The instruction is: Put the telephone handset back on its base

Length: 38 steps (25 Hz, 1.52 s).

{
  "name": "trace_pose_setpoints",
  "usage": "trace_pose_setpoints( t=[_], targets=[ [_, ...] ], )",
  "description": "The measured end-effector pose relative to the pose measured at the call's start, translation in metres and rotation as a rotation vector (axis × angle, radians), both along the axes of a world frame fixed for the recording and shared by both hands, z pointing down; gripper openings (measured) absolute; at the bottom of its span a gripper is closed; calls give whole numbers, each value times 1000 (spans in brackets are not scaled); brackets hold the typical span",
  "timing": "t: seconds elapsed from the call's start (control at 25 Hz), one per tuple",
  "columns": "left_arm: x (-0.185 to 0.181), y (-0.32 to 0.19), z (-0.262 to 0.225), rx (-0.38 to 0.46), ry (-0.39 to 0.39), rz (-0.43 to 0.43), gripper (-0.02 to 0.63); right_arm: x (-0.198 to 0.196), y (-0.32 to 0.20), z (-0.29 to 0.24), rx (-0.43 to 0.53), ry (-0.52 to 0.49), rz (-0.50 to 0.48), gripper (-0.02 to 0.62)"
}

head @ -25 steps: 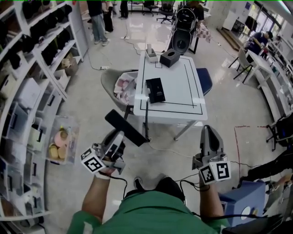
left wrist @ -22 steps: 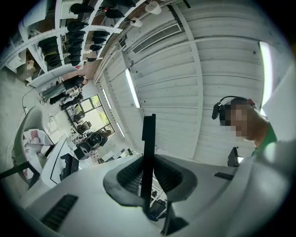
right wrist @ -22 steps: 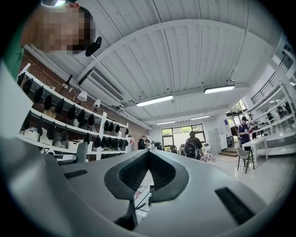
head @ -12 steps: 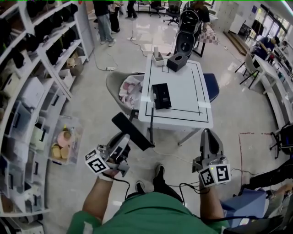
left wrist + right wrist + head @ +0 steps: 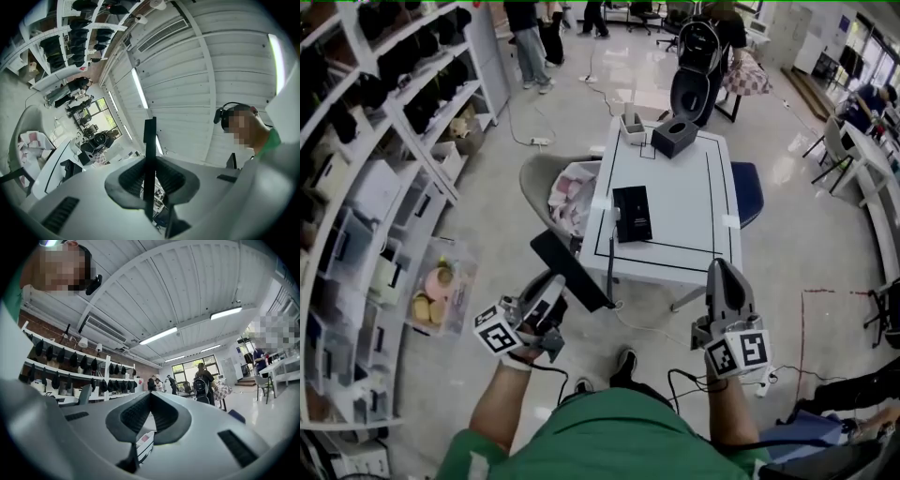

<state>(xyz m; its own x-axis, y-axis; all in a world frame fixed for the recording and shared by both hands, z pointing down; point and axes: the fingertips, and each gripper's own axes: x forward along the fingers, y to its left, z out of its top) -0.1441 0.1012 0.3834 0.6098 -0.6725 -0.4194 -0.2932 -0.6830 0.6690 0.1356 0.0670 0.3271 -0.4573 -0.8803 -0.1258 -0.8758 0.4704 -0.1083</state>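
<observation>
A black telephone base (image 5: 632,213) lies on the white table (image 5: 694,187) ahead of me, near its left side. The long flat black handset (image 5: 572,270) is held over the floor, short of the table's near edge, with my left gripper (image 5: 551,289) shut on its lower end. In the left gripper view the handset (image 5: 149,154) shows edge-on as a thin black bar clamped in the left gripper (image 5: 150,180). My right gripper (image 5: 719,272) hangs to the right, shut with nothing in it; in its own view the right gripper (image 5: 150,401) has its pads pressed together.
A black box (image 5: 674,137) and a small white holder (image 5: 632,124) stand at the table's far end. A grey chair (image 5: 548,183) with pink things is at the table's left, a blue seat (image 5: 747,192) at its right. Shelving (image 5: 366,169) lines the left. Cables lie on the floor.
The table and base have drifted down and right in the head view. The left gripper still holds the handset; both grippers keep about the same pose.
</observation>
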Motion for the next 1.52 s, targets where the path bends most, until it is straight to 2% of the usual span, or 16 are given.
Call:
trace_pose_setpoints(
  t=[0.32, 0.52, 0.68, 0.8, 0.96, 1.36, 1.52],
  targets=[
    [33, -32, 0, -30, -3, -41, 81, 32, -51, 4, -15, -49, -49, 23],
    [49, -45, -2, -36, -38, -79, 81, 50, -75, 4, -13, -84, -79, 23],
    [63, -59, 0, -47, -15, -78, 80, 59, -91, 7, -25, -95, -90, 23],
    [68, -70, 9, -72, -44, -82, 81, 65, -99, 12, -47, -101, -93, 23],
    [74, -92, 16, -70, -63, -54, 81, 65, -116, 16, -60, -107, -93, 23],
    [74, -166, 67, -152, -63, 46, 80, 55, -157, 34, -113, -70, -39, 23],
    [66, -212, 92, -185, -119, 93, 80, 44, -187, 37, -130, -47, 0, 23]
  ],
)
